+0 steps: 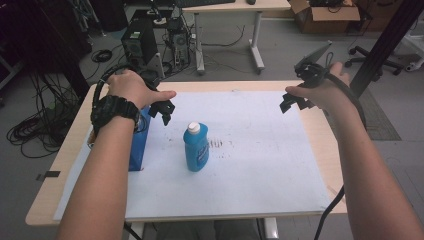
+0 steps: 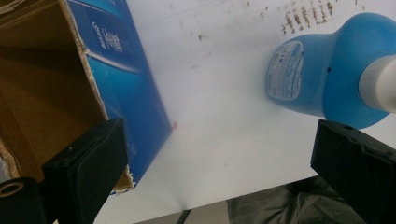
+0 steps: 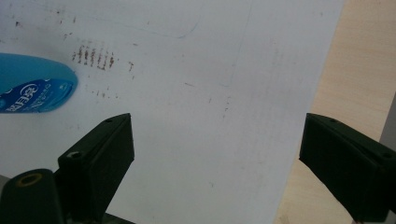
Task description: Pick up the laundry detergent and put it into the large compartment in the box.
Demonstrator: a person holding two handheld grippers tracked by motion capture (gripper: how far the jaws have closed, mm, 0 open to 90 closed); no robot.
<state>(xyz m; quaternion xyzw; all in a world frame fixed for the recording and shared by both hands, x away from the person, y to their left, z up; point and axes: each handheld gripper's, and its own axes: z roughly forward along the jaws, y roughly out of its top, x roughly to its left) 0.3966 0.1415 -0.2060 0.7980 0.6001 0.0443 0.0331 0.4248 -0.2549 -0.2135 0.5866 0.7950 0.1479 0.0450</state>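
The left gripper (image 1: pixel 164 111) hung above the white sheet (image 1: pixel 260 165), its jaws spread wide with nothing between them; in the left gripper view (image 2: pixel 217 158) one jaw stood over the open end of the blue carton (image 2: pixel 126 79) and the other just near of the blue bottle (image 2: pixel 322 79). The left hand (image 1: pixel 131 87), a black watch (image 1: pixel 114 111) on its wrist, sat over the carton's far end. The right gripper (image 1: pixel 295 102) hovered near the sheet's right edge, jaws likewise released and empty; in the right gripper view (image 3: pixel 215 163) they framed bare sheet, with a strip of wooden table (image 3: pixel 359 74) to the right. The right hand (image 1: pixel 325 92) was well apart from the bottle. The bottle (image 1: pixel 196 147) stood upright near the middle of the sheet, white cap (image 1: pixel 194 128) on, just right of the carton (image 1: pixel 137 142) and not touching it. The carton lay at the sheet's left edge, its brown inside visible in the left gripper view. A patch of brown marks (image 1: pixel 216 143) showed on the sheet just right of the bottle. Beyond the table's far edge stood a computer tower (image 1: pixel 140 45) among cables on the floor.
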